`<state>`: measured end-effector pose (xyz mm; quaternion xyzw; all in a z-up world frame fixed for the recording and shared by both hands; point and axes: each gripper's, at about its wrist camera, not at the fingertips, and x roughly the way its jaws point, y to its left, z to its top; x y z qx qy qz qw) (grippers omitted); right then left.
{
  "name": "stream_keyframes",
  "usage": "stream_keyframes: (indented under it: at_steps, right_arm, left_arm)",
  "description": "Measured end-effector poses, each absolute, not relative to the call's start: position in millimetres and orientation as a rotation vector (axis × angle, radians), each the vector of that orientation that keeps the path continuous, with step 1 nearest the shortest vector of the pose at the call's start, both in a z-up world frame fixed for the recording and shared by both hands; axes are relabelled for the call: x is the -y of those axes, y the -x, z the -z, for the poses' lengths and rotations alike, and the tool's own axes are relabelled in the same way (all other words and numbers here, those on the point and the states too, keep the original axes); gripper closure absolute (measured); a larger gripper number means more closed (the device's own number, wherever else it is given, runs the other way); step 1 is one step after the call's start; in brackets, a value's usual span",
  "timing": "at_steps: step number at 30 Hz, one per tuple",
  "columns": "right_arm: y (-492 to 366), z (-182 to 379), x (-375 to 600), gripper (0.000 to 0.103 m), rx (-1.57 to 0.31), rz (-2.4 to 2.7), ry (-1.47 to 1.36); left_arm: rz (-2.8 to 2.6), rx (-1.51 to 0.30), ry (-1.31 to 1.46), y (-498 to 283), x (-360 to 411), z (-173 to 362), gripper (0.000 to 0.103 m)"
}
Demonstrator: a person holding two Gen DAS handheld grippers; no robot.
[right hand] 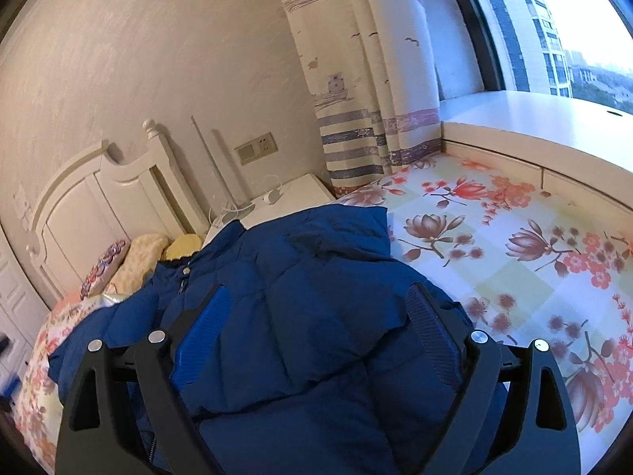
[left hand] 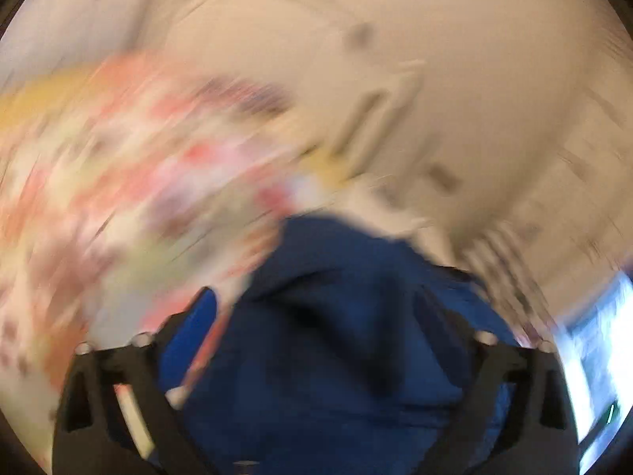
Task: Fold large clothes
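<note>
A dark blue puffer jacket (right hand: pixel 300 285) lies on the flowered bed sheet (right hand: pixel 514 237), collar and zip toward the headboard. My right gripper (right hand: pixel 316 316) stands just above the jacket with its jaws wide apart and nothing between them. The left wrist view is heavily motion-blurred. In it my left gripper (left hand: pixel 316 308) has blue jacket fabric (left hand: pixel 336 336) bunched between its spread fingers; whether the jaws pinch it I cannot tell.
A white headboard (right hand: pixel 99 198) and pillows (right hand: pixel 142 253) are at the left. A white nightstand (right hand: pixel 289 194) with cables stands behind the jacket. A patterned curtain (right hand: pixel 368 91) hangs beyond it, with a window sill (right hand: pixel 534 126) at the right.
</note>
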<state>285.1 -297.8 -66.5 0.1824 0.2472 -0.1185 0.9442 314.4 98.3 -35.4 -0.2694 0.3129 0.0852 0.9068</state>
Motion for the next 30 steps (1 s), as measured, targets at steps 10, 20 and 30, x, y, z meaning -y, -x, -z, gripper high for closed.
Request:
stream_keyframes:
  at_steps: [10,20,30]
  right_arm:
    - [-291.6,65.0,268.8,0.015,-0.521,0.18,-0.233]
    - [-280.6,43.2,186.0,0.015,-0.453,-0.094,0.049]
    - [-312.1,78.6,27.4,0.02,-0.635,-0.346,0.69]
  left_arm:
    - [-0.16,-0.88,0.284,-335.6,-82.9,81.5,0.024]
    - [-0.181,-0.918,0.273,-330.0,-81.0,90.4,0.017]
    - [-0.165,-0.906,0.308,-331.7,-86.9,92.2,0.009]
